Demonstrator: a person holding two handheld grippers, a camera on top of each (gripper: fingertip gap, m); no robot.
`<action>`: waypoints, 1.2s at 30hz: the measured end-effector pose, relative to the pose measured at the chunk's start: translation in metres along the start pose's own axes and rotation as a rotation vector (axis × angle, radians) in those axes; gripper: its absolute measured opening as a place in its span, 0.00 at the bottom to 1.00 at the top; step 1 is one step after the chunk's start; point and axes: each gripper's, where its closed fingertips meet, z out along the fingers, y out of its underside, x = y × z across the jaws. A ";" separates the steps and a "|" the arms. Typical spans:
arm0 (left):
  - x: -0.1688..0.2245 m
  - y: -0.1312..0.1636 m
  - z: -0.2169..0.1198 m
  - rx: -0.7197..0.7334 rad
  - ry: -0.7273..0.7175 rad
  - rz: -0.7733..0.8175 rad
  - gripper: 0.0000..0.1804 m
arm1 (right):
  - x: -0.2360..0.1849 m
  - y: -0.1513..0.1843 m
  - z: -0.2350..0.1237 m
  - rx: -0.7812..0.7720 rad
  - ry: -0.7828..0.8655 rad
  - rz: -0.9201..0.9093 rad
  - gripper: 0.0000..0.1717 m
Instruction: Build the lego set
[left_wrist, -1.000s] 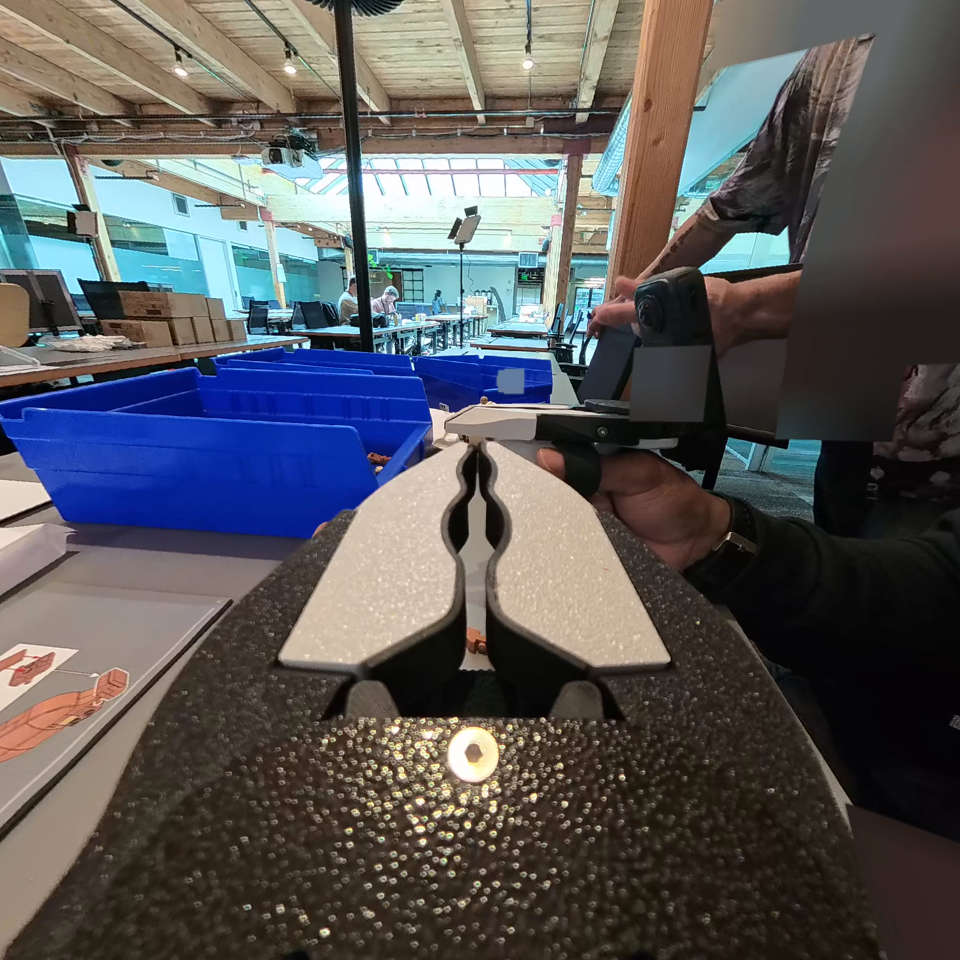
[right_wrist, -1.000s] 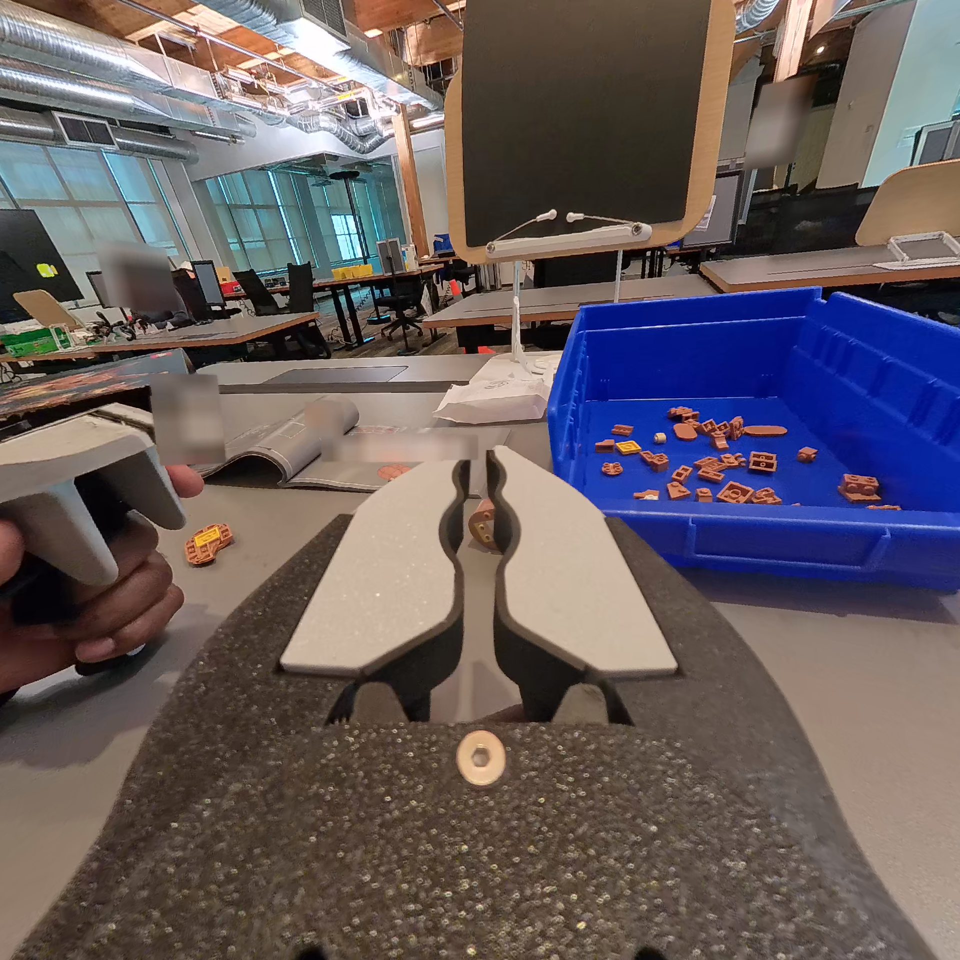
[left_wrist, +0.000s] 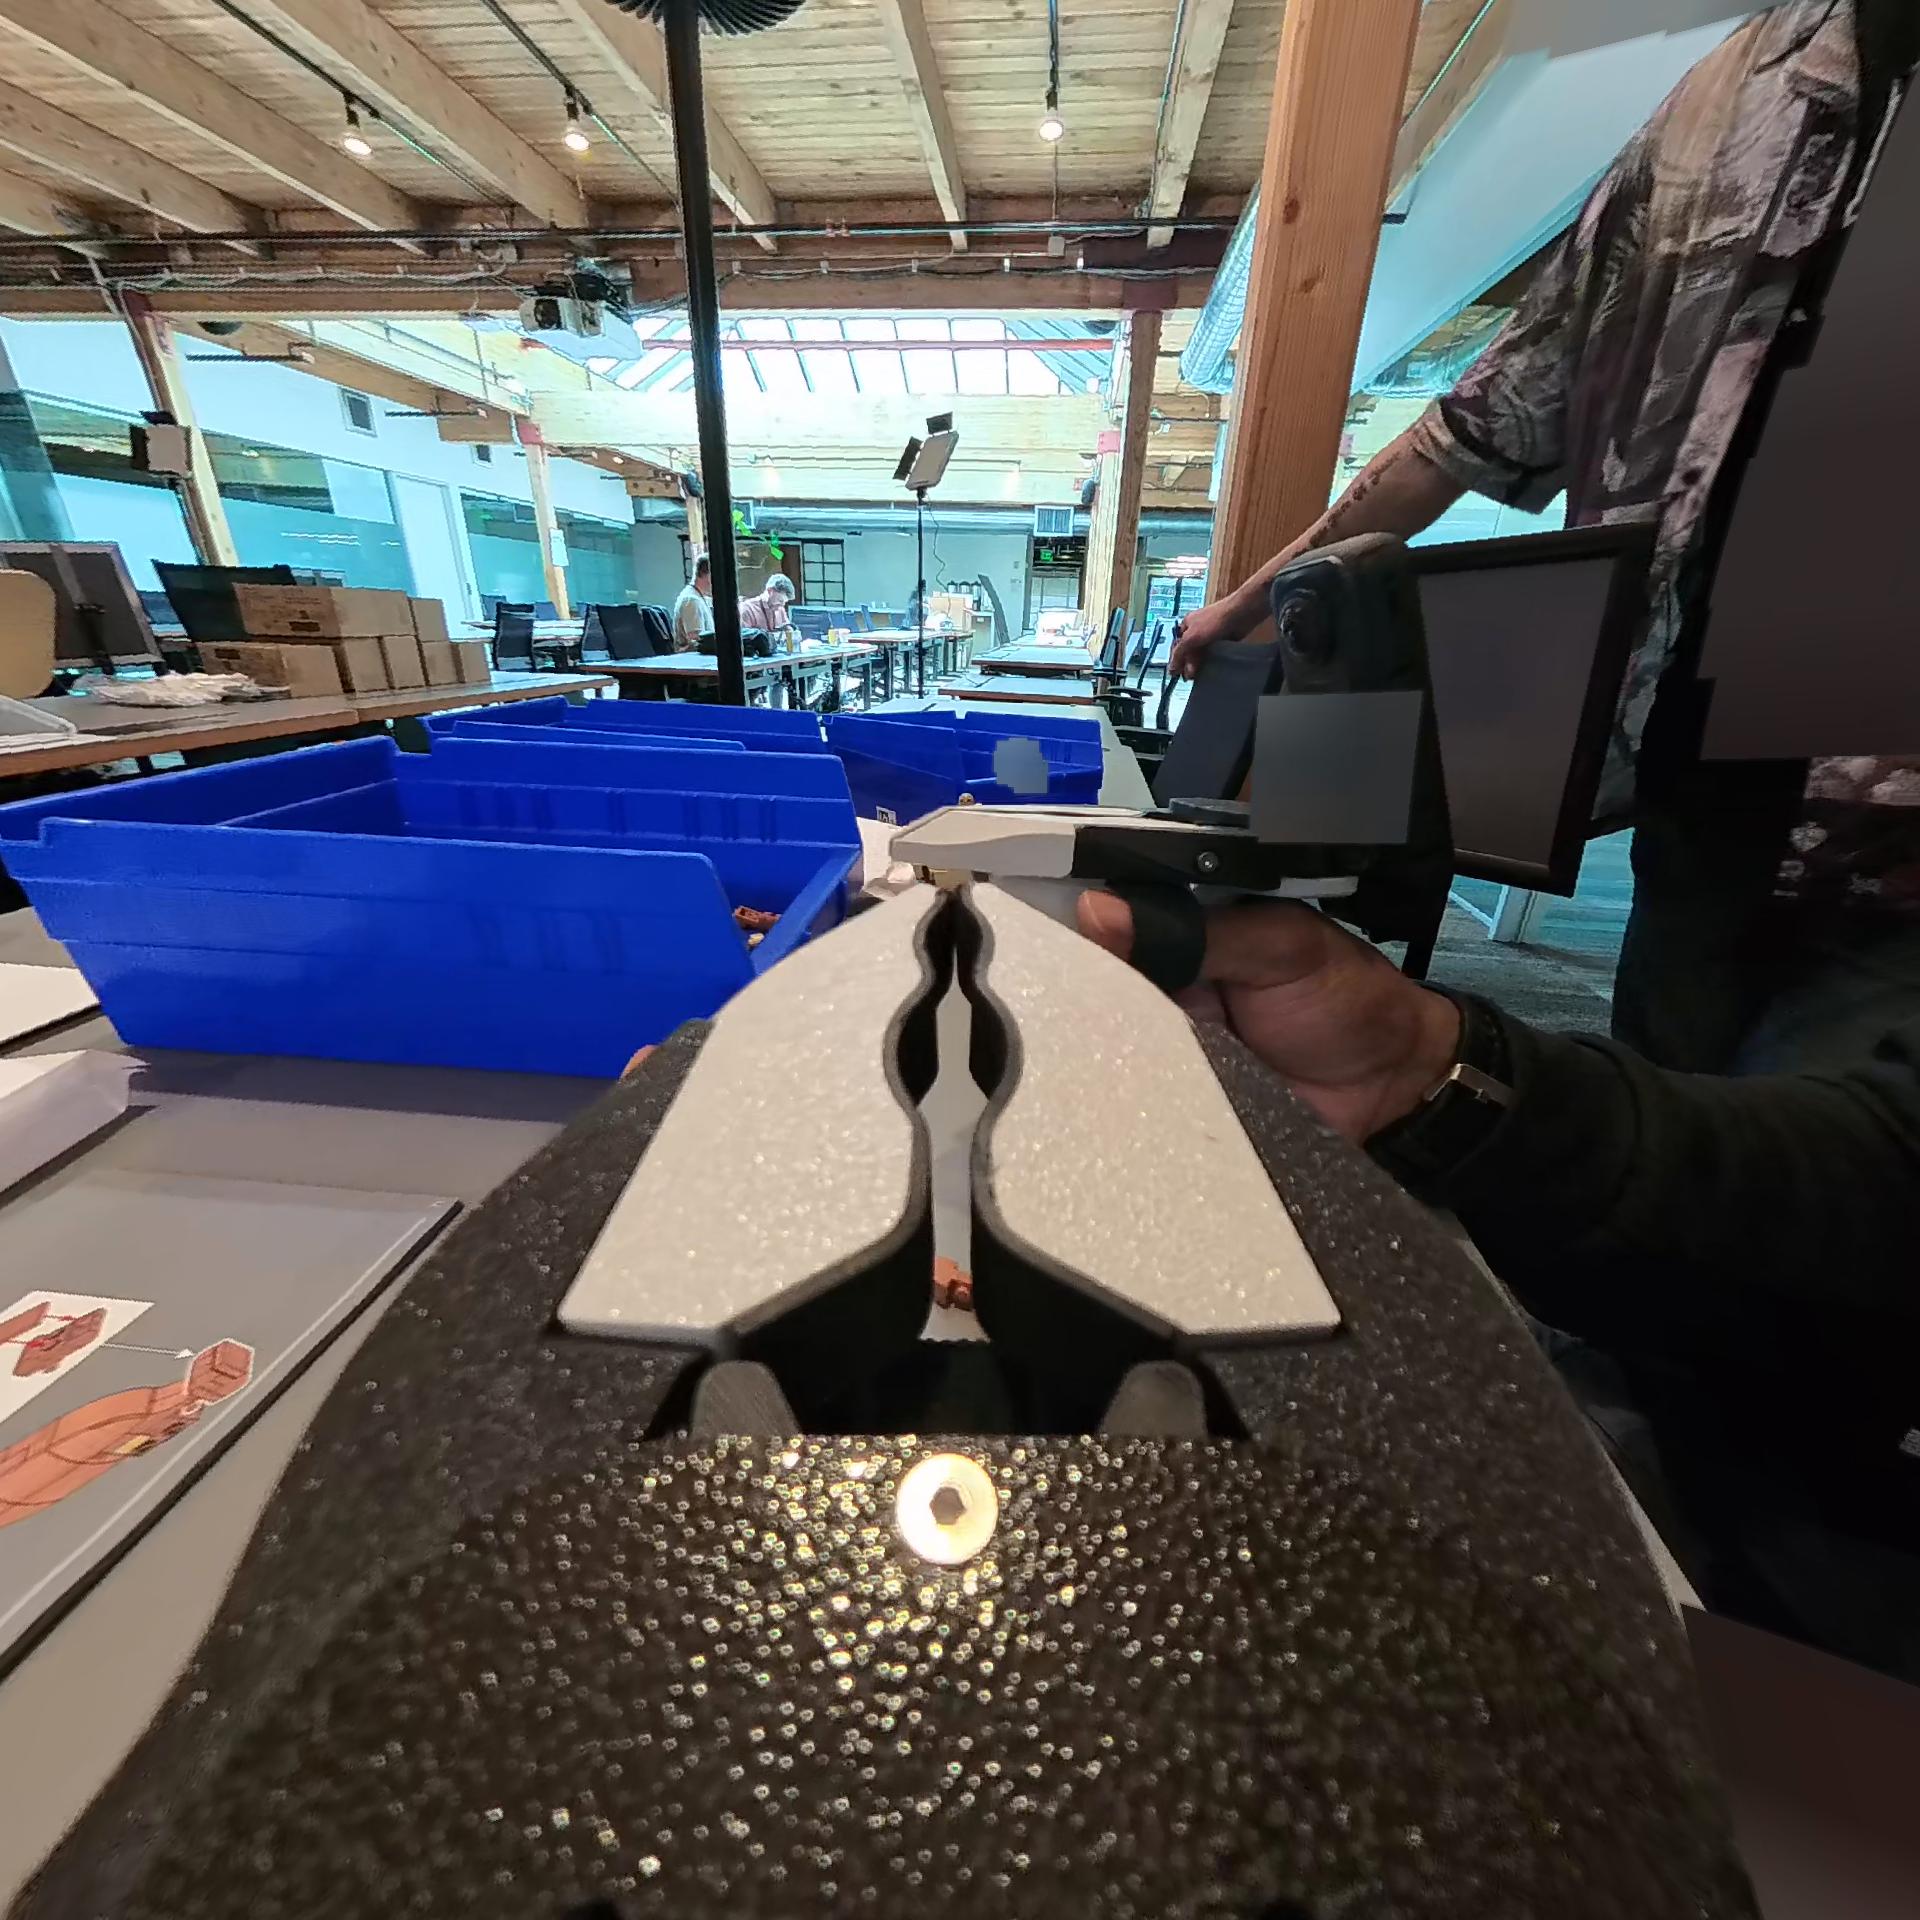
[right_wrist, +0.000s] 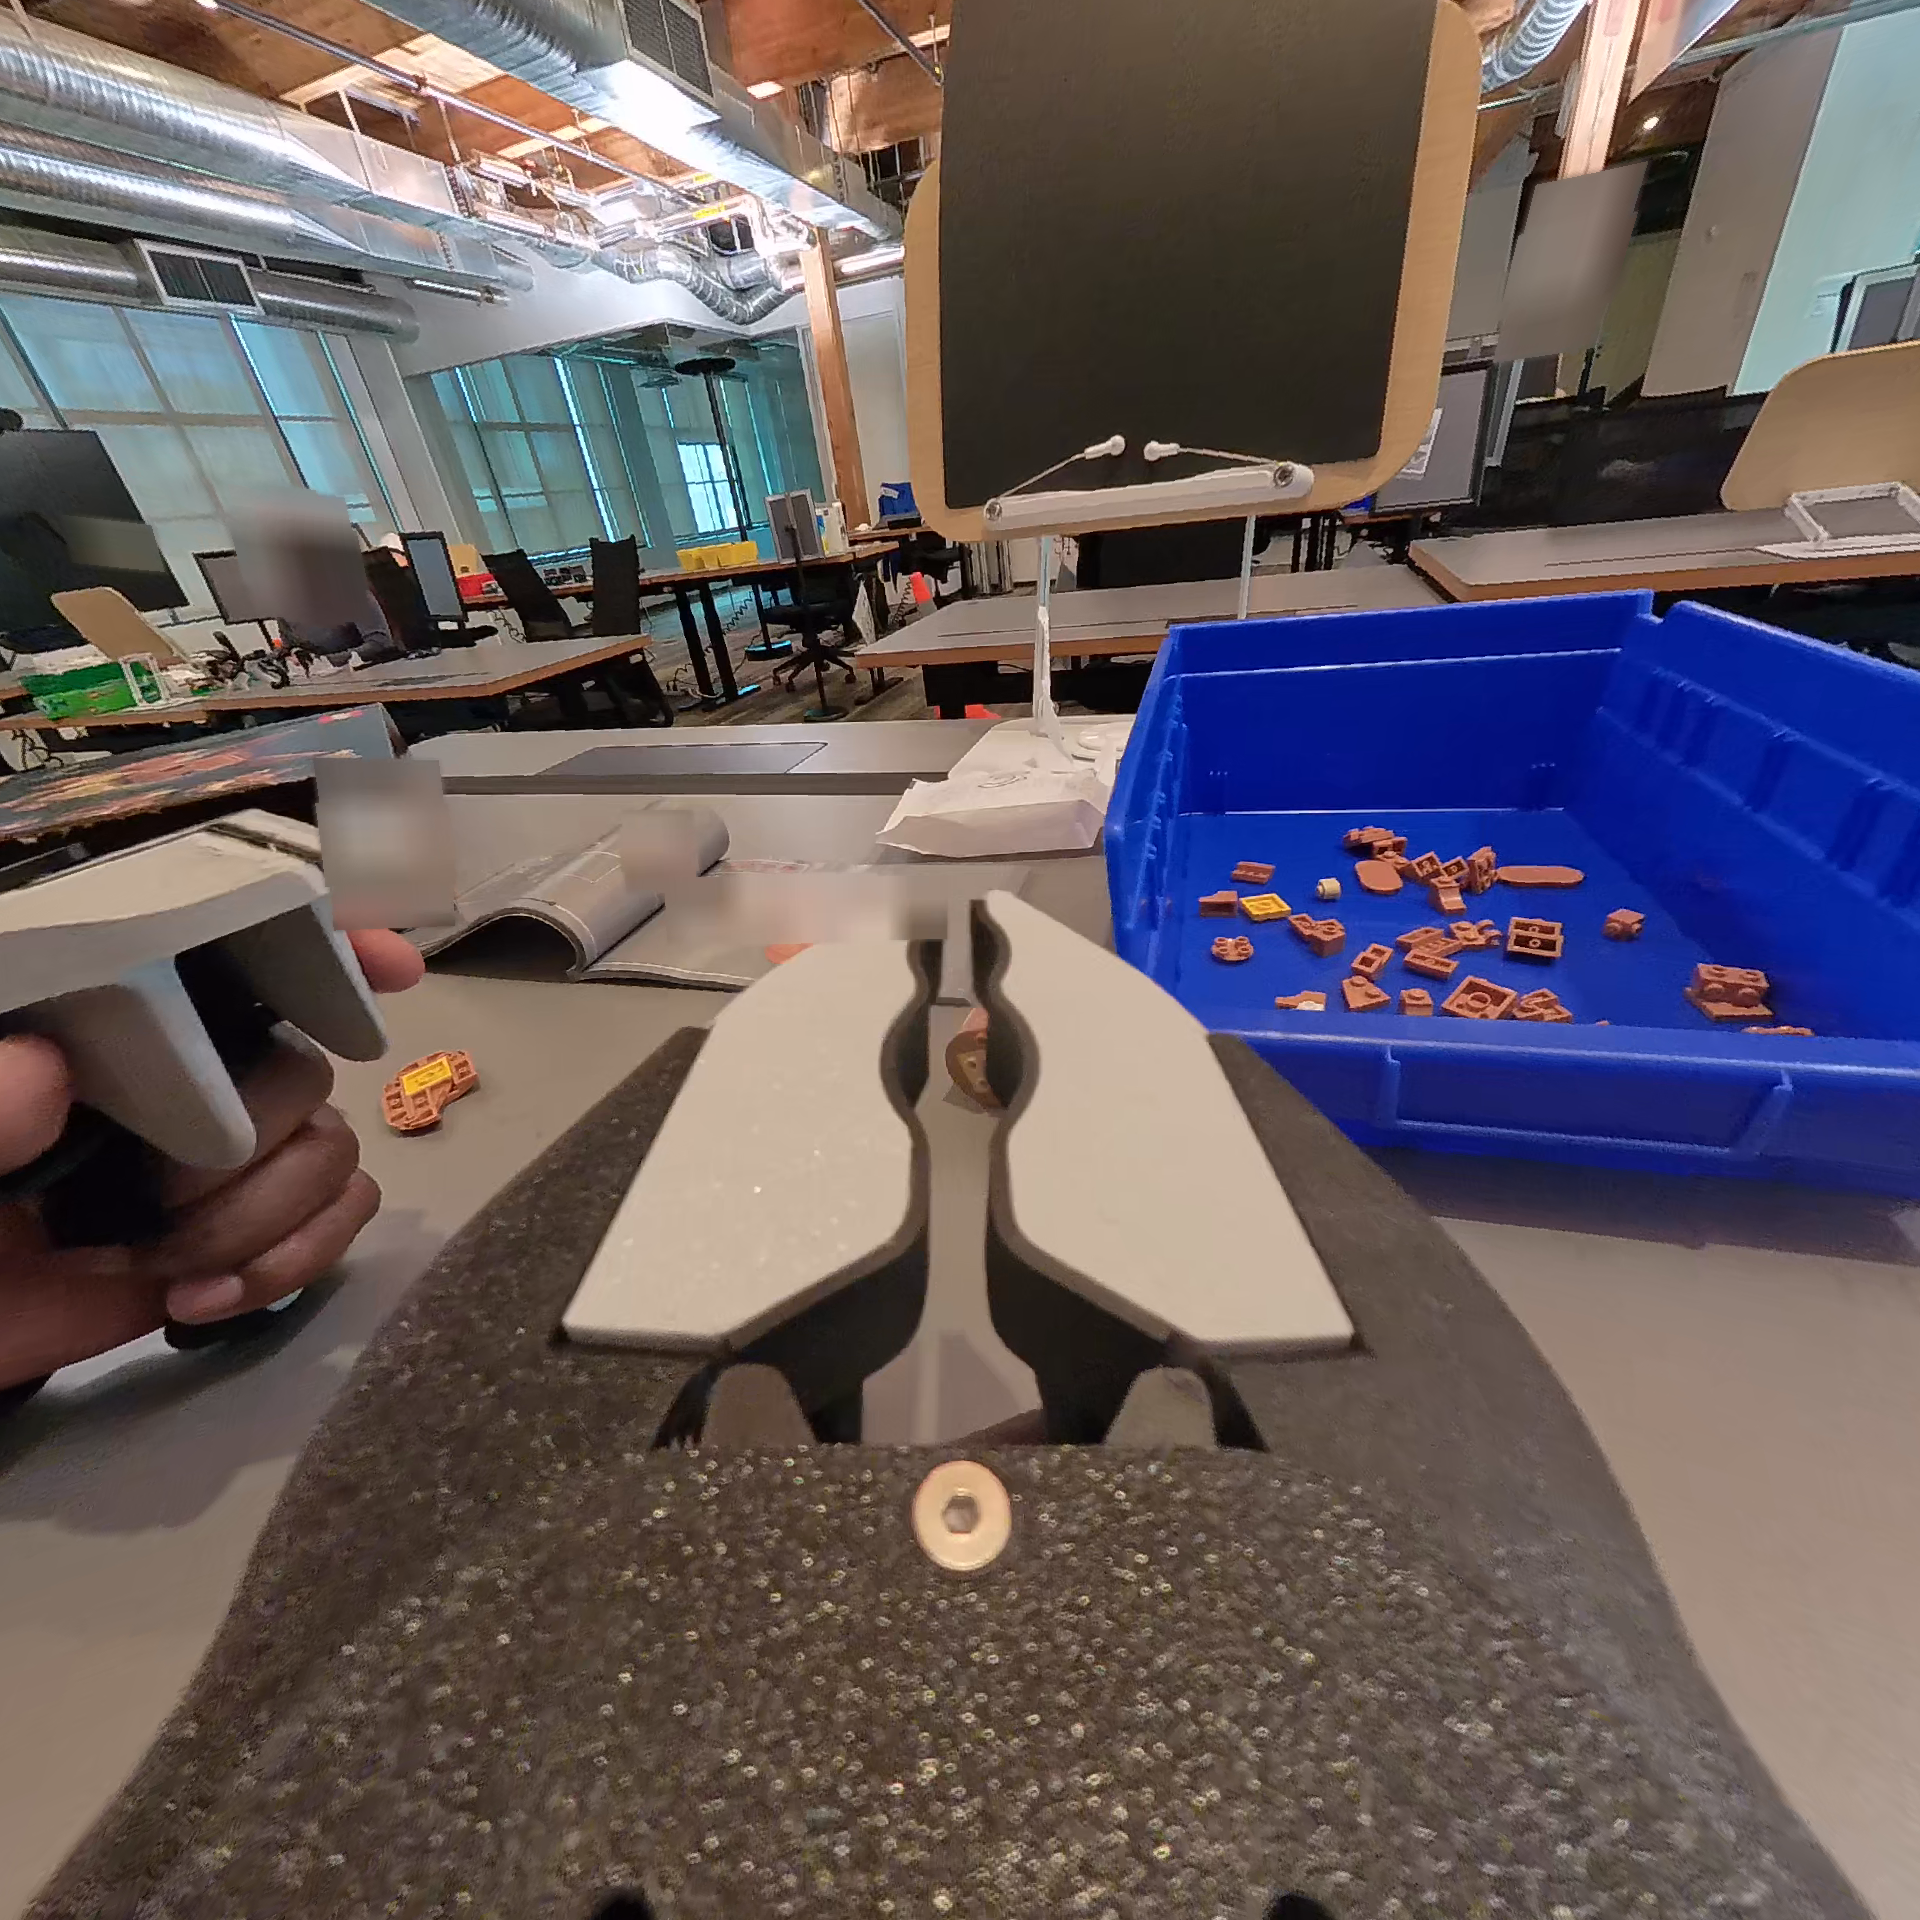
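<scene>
The left jaws (left_wrist: 951, 902) are pressed together, tips just beside the right gripper (left_wrist: 935, 844). The right jaws (right_wrist: 961, 920) stand narrowly apart, and whether they pinch the brown piece (right_wrist: 975, 1062) seen between them I cannot tell. At 2 o'clock, a blue bin (right_wrist: 1558, 1081) of brown bricks (right_wrist: 1455, 935); at 9, a brown-and-yellow piece (right_wrist: 428, 1086) on bare grey counter (right_wrist: 1610, 1403); at 11, an open booklet (right_wrist: 582, 914) in an open-plan office

Brown piece (right_wrist: 977, 1065) half hidden behind right gripper's fingers (right_wrist: 1101, 1122); blue bin (right_wrist: 1455, 1091) cut off at frame's right edge.
</scene>
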 end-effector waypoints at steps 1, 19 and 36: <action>-0.001 0.000 0.000 0.003 -0.007 0.001 0.00 | 0.001 0.000 0.000 0.000 0.003 0.004 0.05; -0.007 0.001 0.000 0.002 -0.041 -0.019 0.09 | 0.006 -0.003 -0.001 0.011 0.027 0.025 0.17; -0.008 0.001 0.000 0.004 -0.045 -0.023 0.10 | 0.016 -0.061 -0.039 0.439 -0.522 0.821 0.22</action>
